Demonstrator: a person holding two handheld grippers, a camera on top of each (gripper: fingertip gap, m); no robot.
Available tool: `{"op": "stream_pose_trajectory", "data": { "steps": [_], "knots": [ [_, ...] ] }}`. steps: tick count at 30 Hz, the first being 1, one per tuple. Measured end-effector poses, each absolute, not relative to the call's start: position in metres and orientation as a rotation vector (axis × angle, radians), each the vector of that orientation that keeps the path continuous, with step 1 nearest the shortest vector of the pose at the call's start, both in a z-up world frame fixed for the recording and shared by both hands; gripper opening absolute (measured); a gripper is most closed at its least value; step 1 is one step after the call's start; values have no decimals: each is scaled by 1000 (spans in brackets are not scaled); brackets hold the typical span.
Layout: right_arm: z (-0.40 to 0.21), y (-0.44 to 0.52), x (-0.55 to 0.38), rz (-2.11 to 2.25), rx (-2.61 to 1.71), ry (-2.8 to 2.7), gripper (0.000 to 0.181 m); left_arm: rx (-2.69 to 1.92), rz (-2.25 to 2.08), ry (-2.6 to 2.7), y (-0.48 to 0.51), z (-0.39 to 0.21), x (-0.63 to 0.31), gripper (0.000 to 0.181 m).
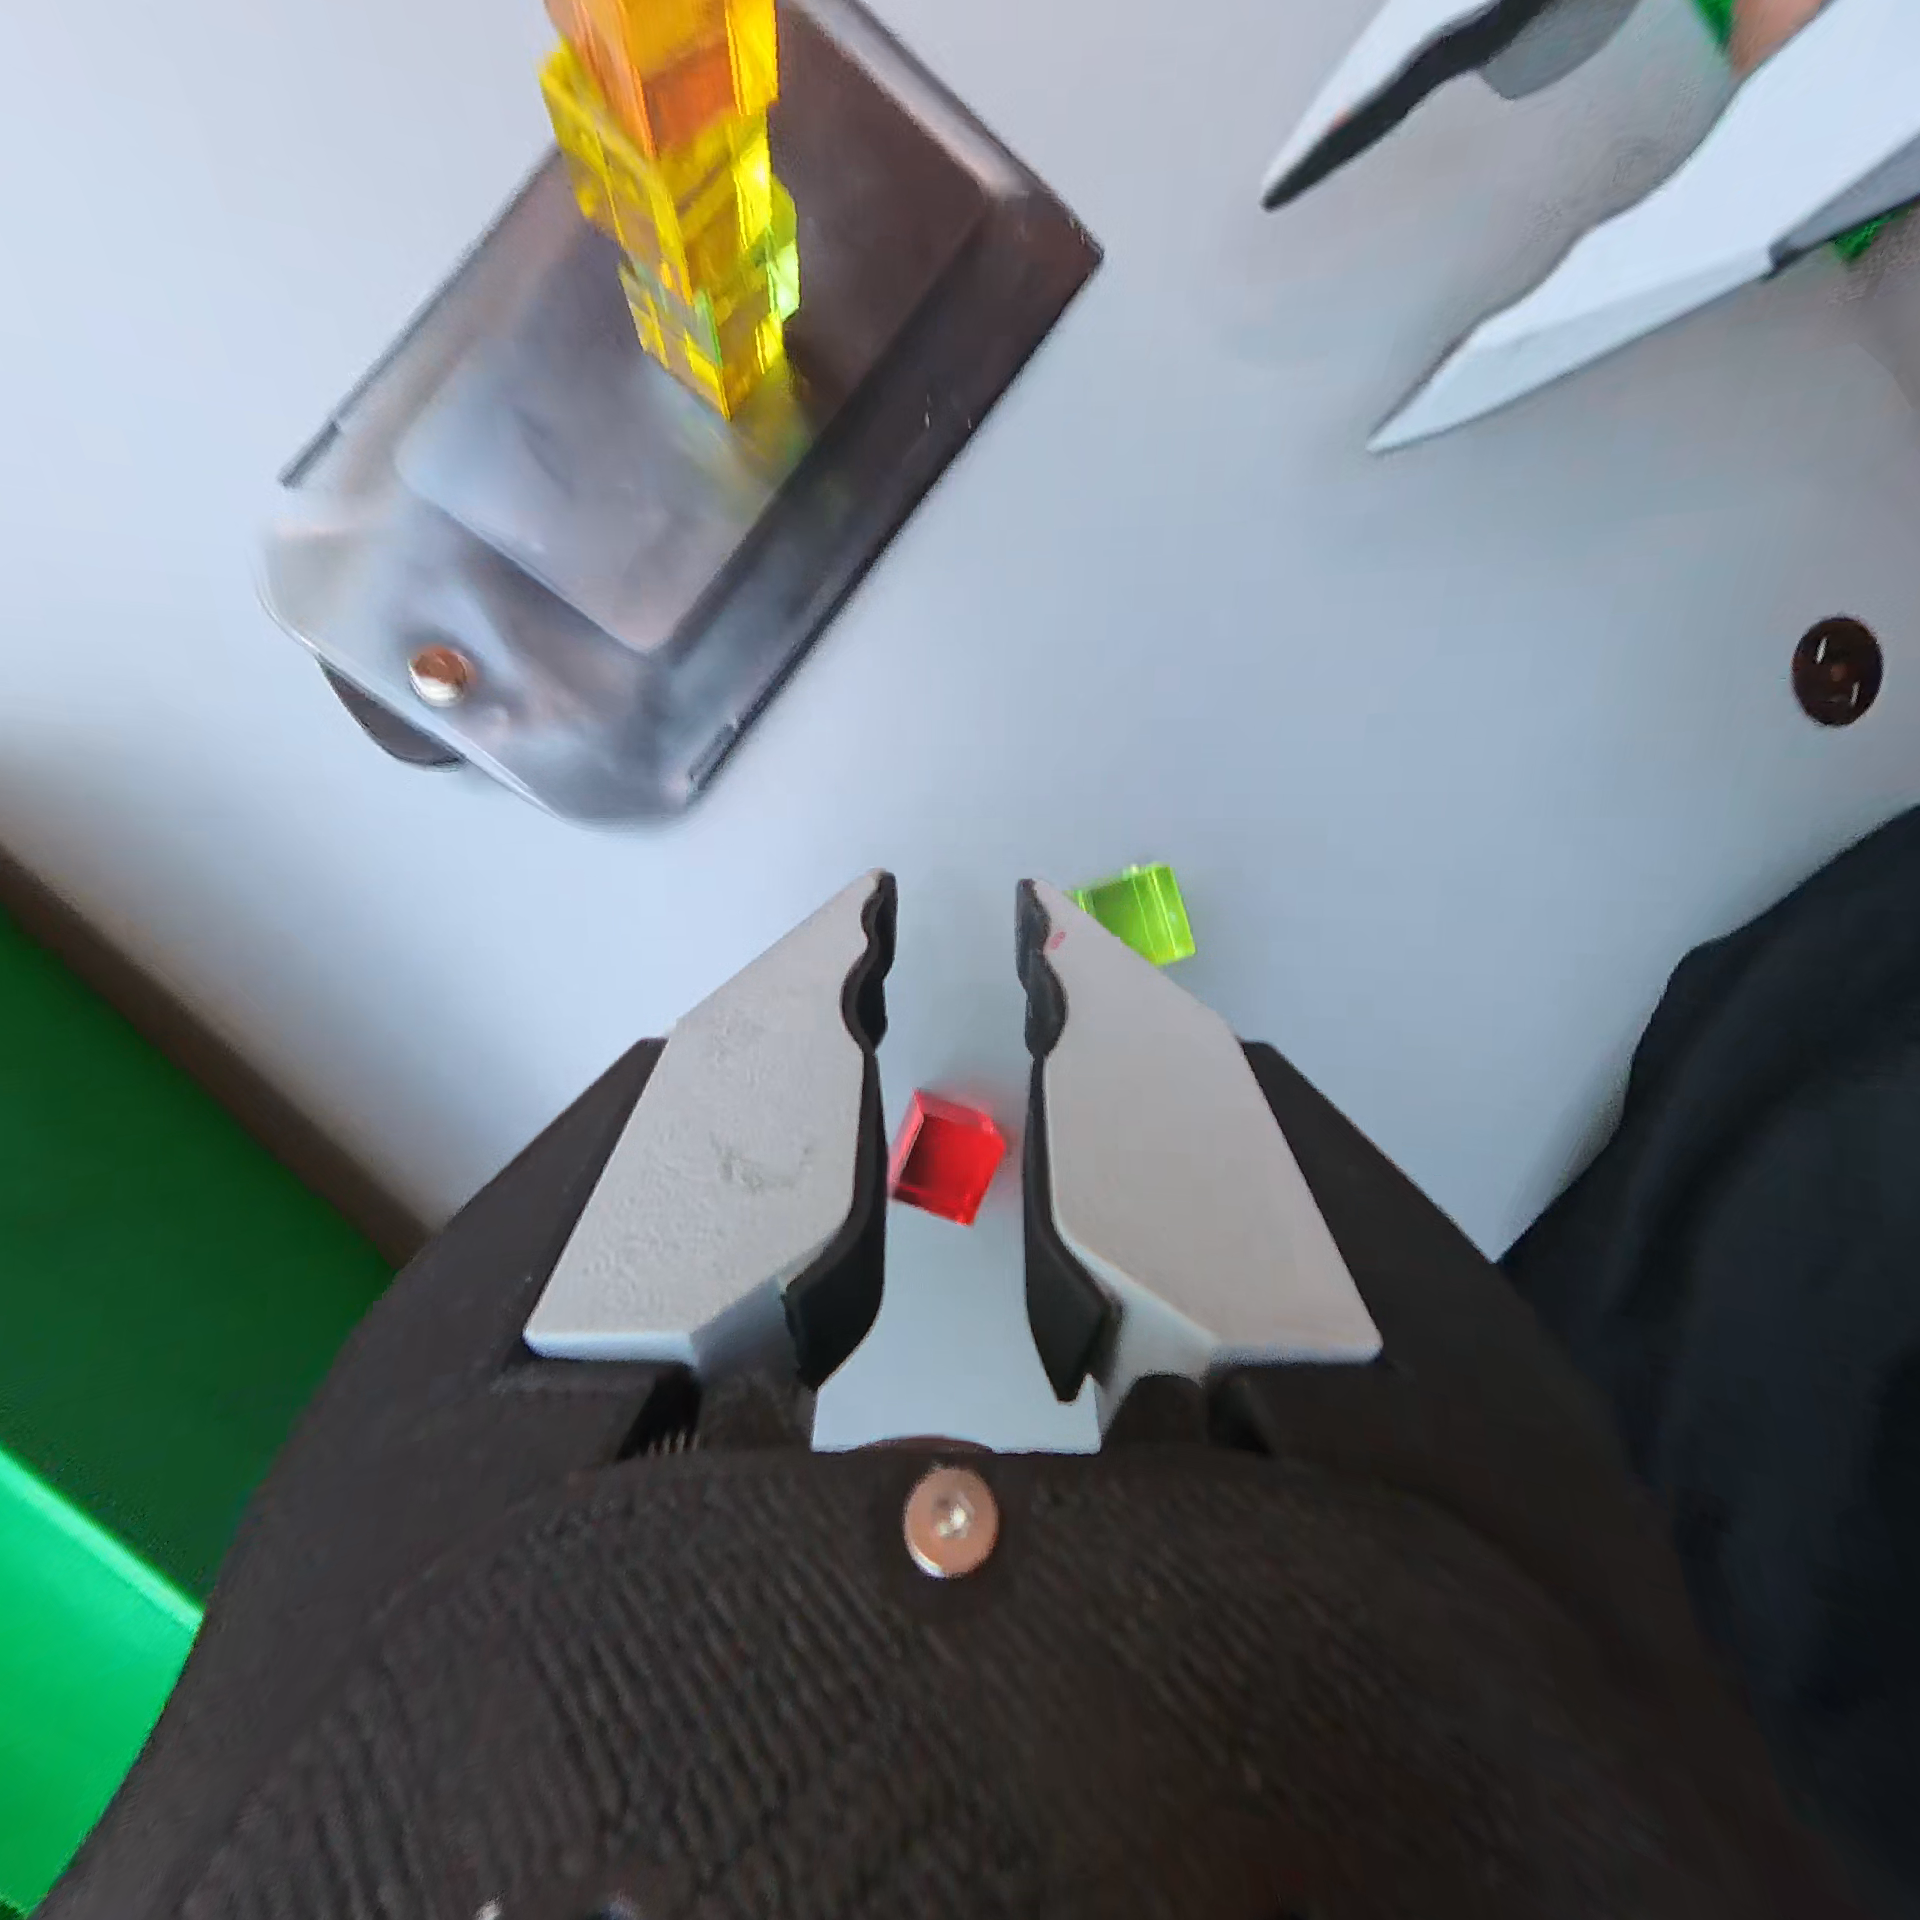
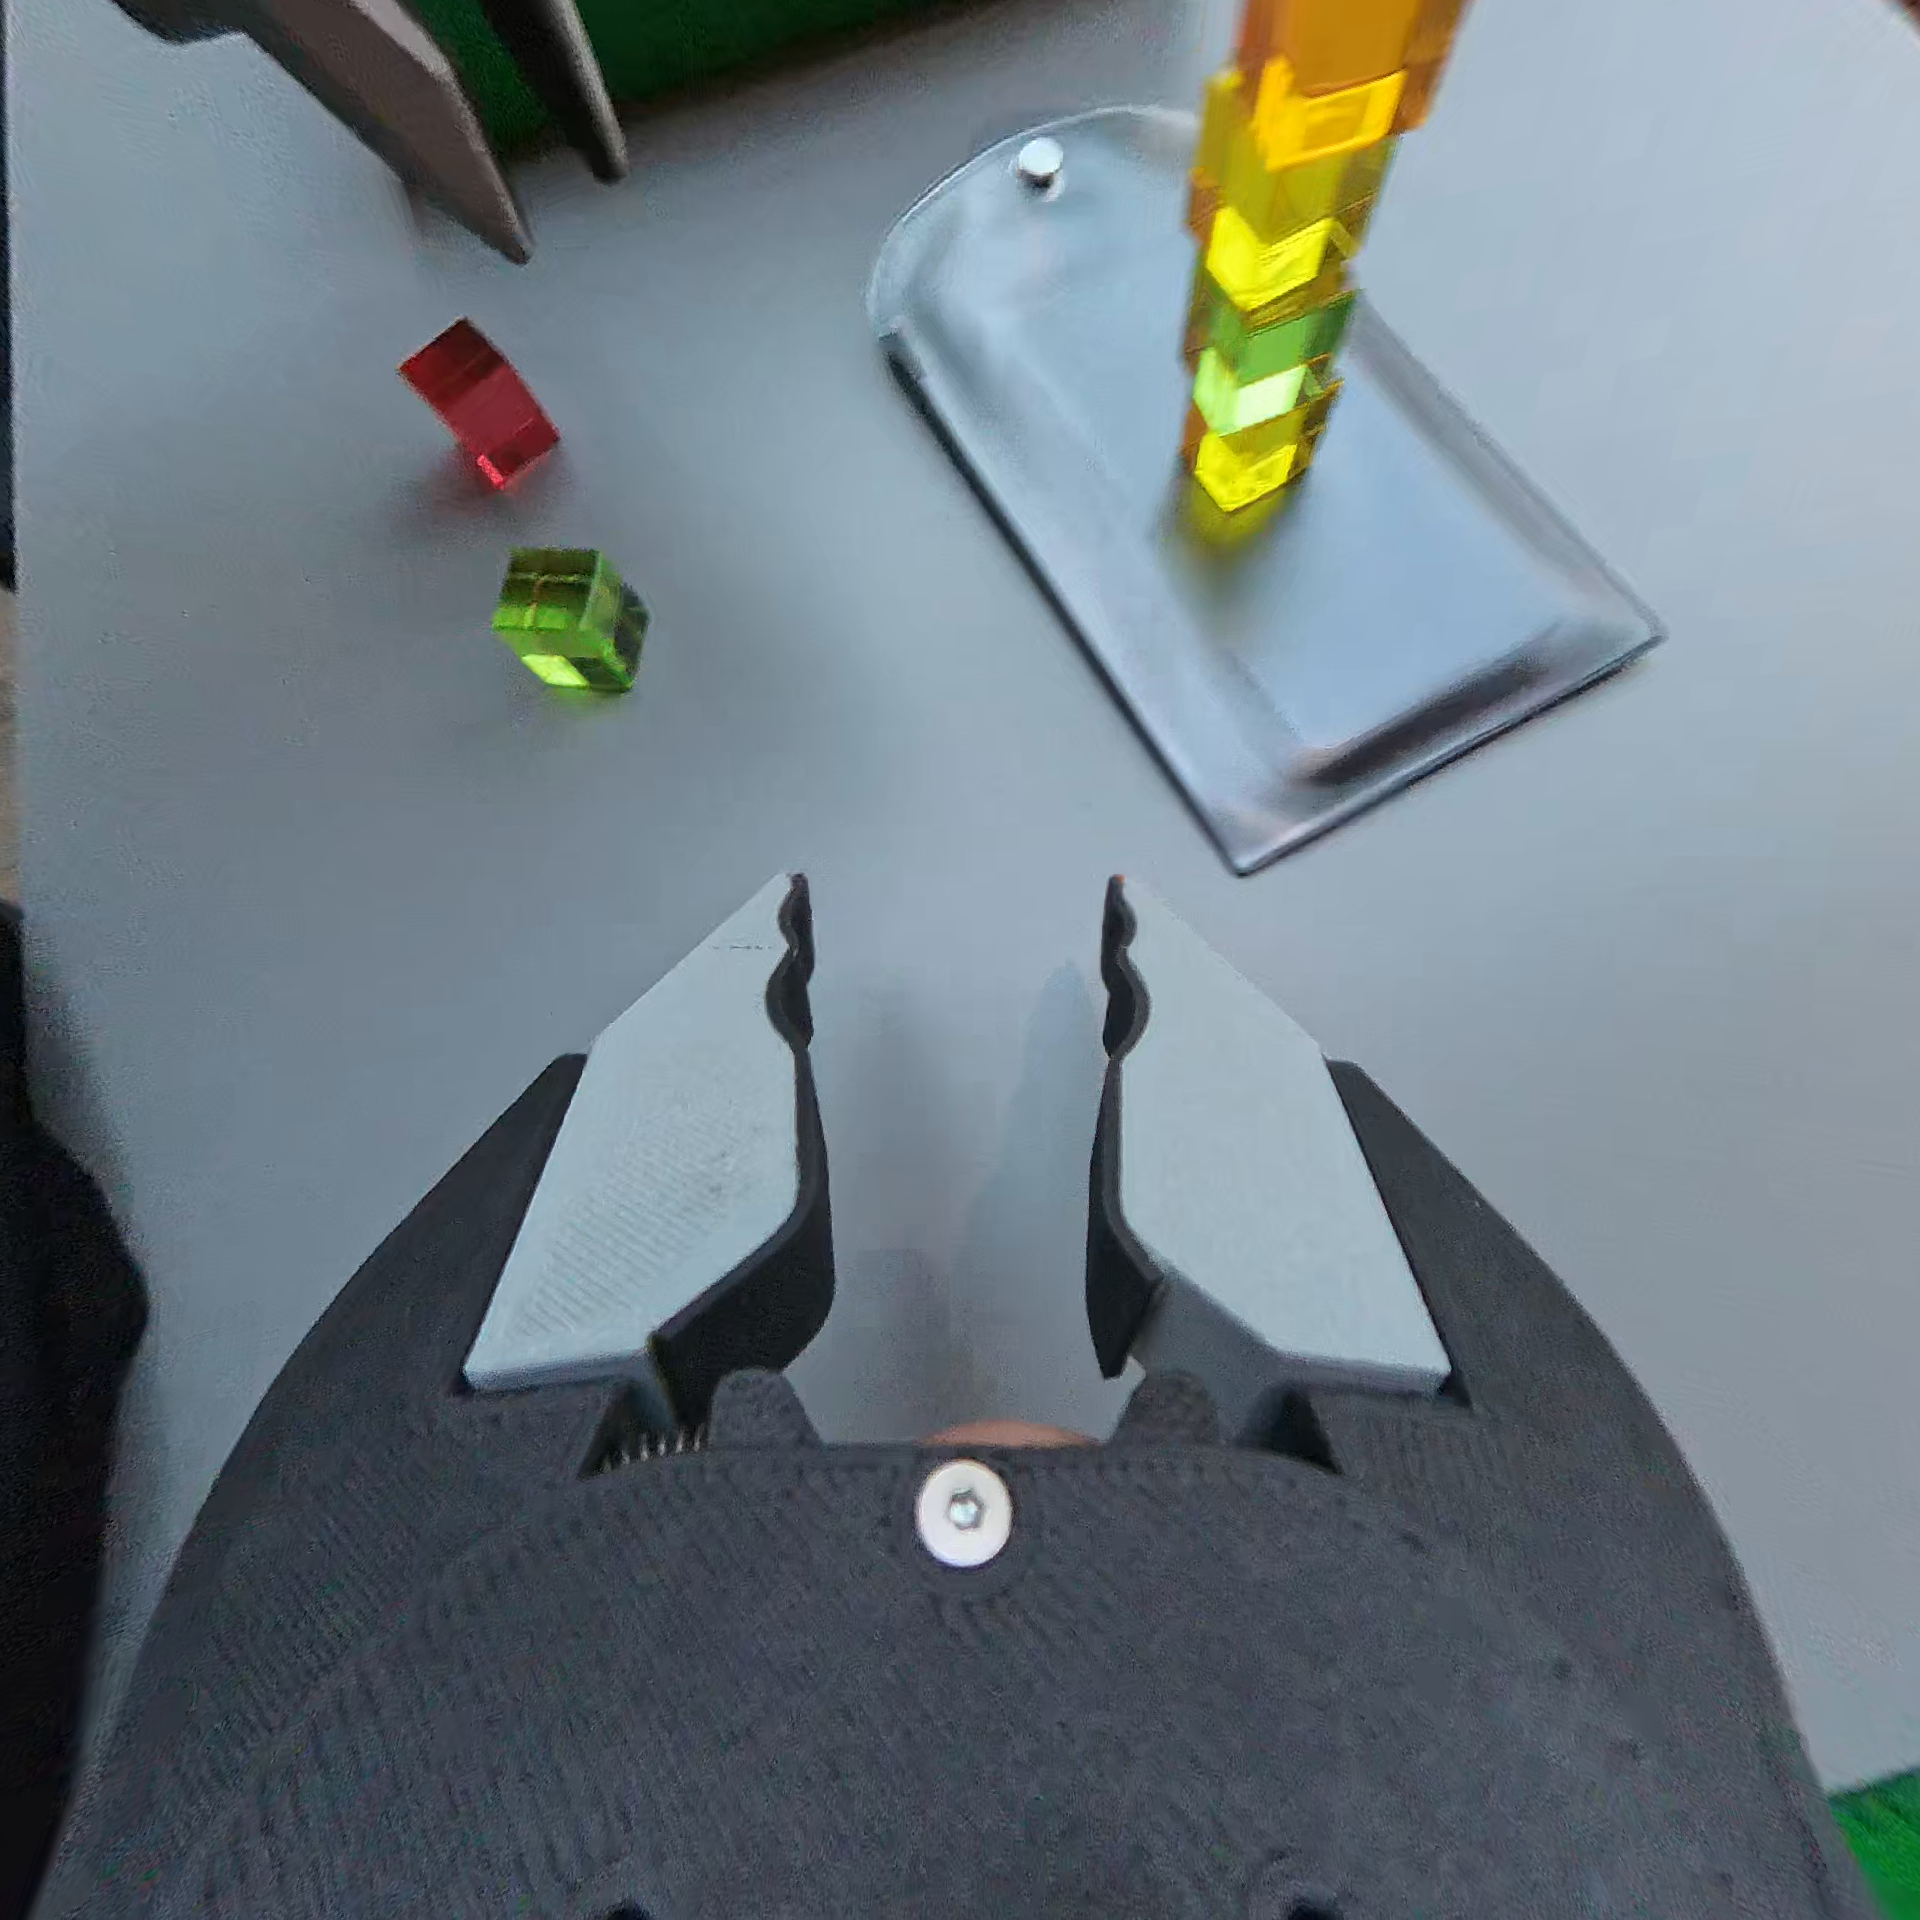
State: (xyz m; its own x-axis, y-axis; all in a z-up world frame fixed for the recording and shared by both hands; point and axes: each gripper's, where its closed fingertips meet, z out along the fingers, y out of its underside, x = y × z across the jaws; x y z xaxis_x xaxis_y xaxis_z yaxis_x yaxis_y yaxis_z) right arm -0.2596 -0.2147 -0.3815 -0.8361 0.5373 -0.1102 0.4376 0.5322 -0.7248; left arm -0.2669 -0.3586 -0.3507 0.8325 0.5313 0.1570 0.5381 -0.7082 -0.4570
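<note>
A tall stack of clear yellow, green and orange cubes [image 1: 686,239] stands on a glossy dark tray [image 1: 810,540]; it also shows in the right wrist view [image 2: 1273,312] on the tray [image 2: 1351,665]. My left gripper [image 1: 956,899] is open and empty above the table, over a loose red cube [image 1: 948,1155] seen between its fingers below. A loose green cube [image 1: 1138,914] lies just right of its right fingertip. In the right wrist view the red cube [image 2: 480,400] and green cube [image 2: 571,618] lie apart on the table. My right gripper [image 2: 956,899] is open and empty over bare table.
The grey table [image 2: 831,748] has a green surface [image 1: 135,1278] beyond its left edge. A dark round hole [image 1: 1836,670] sits in the table at the right. Dark clothing [image 1: 1766,1195] is at the right edge. The other gripper's fingers [image 1: 1558,229] hang at the upper right; the left one's fingers [image 2: 436,125] show in the right wrist view. There is about 15 centimeters between the tips of the two grippers.
</note>
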Motion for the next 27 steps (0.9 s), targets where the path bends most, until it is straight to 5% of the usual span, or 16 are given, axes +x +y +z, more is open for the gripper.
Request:
{"op": "stream_pose_trajectory", "data": {
  "steps": [10,16,20,27],
  "knots": [
    [-394,-288,-204,1302,-720,-2797,57,-2709,10,-627,-406,-382,-223,50],
    [-396,-271,-196,1223,-676,-2849,55,-2793,-32,-488,-415,-411,-215,24],
    [-393,-253,-204,1209,-764,-2801,54,-2819,-21,-426,-415,-411,-221,24],
    [-395,-235,-211,1222,-911,-2724,53,-2683,158,-138,-356,-322,-297,24]
  ]
}}
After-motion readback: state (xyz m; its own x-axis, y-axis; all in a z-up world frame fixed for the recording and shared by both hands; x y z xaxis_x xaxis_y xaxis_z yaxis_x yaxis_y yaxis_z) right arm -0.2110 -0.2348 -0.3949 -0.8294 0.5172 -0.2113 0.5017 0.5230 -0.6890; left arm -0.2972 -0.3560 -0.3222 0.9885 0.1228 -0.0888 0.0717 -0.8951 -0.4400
